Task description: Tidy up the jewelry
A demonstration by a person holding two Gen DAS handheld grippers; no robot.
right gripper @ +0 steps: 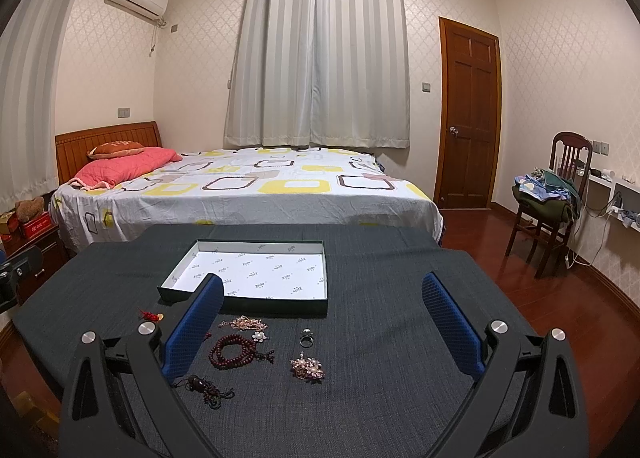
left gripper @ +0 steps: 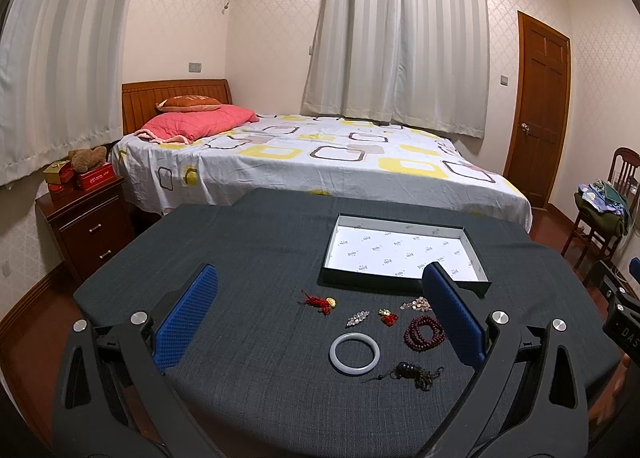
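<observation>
both grippers, left point(left gripper: 320, 314) and right point(right gripper: 322, 322), spread wide, holding nothing (hovering over table); jewelry beside tray point(right gripper: 176, 282), white bangle point(left gripper: 354, 353) included

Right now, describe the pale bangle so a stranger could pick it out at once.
Start at the dark cloth-covered table at the foot of the bed and find the shallow white-lined box on it. The jewelry lies scattered on the cloth on the near side of that box. The pale bangle lies flat there, left of the dark red bead bracelet: the only smooth, plain, whitish ring.
</observation>
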